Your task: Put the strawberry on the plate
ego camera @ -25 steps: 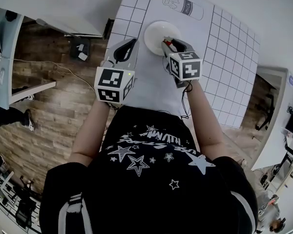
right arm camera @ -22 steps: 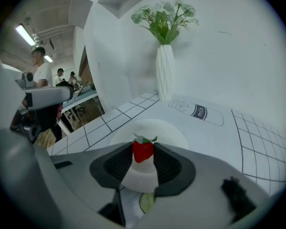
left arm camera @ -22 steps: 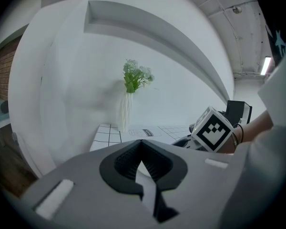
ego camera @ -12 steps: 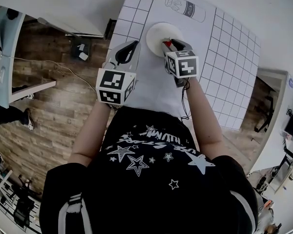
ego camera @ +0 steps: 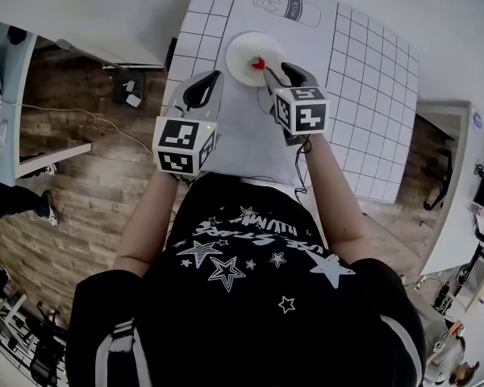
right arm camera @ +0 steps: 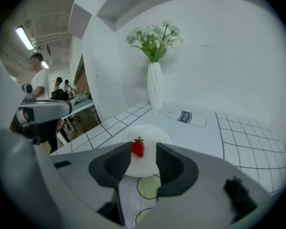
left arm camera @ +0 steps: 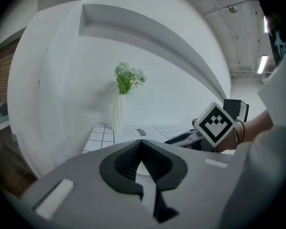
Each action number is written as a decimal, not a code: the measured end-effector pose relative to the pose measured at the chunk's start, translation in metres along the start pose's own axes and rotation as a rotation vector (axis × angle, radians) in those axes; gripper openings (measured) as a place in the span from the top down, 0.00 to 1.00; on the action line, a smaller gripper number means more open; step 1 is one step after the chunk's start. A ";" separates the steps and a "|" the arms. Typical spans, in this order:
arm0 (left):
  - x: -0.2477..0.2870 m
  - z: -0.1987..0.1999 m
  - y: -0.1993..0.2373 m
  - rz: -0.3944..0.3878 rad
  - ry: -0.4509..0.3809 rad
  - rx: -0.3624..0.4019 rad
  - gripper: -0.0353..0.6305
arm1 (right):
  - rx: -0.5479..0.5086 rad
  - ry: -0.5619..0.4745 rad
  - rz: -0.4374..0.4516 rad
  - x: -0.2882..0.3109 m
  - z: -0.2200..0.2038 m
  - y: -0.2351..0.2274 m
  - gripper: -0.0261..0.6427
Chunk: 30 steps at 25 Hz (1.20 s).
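A red strawberry [ego camera: 259,64] [right arm camera: 137,148] sits upright on the white plate [ego camera: 240,51] [right arm camera: 150,130] on the gridded table. My right gripper [ego camera: 279,73] [right arm camera: 143,152] hangs just behind the plate's near rim. Its jaws have just been opening and stand wide, and the pads do not press on the berry, which shows in the gap close to the left pad. My left gripper [ego camera: 210,81] [left arm camera: 141,142] hovers left of the plate, jaws shut with nothing between them. In the left gripper view the right gripper [left arm camera: 182,138] shows at the right.
A white vase of flowers [right arm camera: 155,92] [left arm camera: 118,111] stands at the table's far edge, with a printed milk bottle [ego camera: 284,8] [right arm camera: 183,117] beside it. The table's left edge [ego camera: 181,51] drops to wooden floor. People [right arm camera: 38,80] stand far off to the left.
The right gripper has drawn back from the plate with its jaws spreading. The strawberry, earlier between the jaws, now sits free on the plate. The left gripper has stayed put.
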State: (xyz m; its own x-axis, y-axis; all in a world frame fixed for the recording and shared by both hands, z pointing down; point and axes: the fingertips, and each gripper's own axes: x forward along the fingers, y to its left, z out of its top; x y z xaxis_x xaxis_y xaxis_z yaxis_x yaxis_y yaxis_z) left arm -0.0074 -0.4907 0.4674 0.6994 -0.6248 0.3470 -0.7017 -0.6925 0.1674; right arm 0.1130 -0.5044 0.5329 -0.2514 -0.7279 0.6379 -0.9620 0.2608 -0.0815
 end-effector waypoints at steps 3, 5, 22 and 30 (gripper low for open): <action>-0.005 0.002 -0.018 -0.010 -0.009 0.008 0.93 | 0.028 -0.066 -0.013 -0.023 0.006 -0.006 0.72; -0.010 0.003 -0.033 -0.018 -0.016 0.014 0.93 | 0.030 -0.089 -0.008 -0.039 0.007 -0.006 0.72; -0.078 0.019 -0.129 0.036 -0.117 0.084 0.93 | 0.081 -0.289 0.044 -0.199 -0.020 -0.008 0.92; -0.116 0.008 -0.199 0.022 -0.139 0.092 0.93 | 0.112 -0.303 0.037 -0.270 -0.070 -0.014 0.94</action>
State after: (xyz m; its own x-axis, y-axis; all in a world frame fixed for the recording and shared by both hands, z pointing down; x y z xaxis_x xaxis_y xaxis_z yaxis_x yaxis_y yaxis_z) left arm 0.0522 -0.2825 0.3866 0.7003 -0.6799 0.2174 -0.7063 -0.7041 0.0734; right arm 0.2018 -0.2676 0.4153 -0.2904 -0.8792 0.3777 -0.9532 0.2310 -0.1951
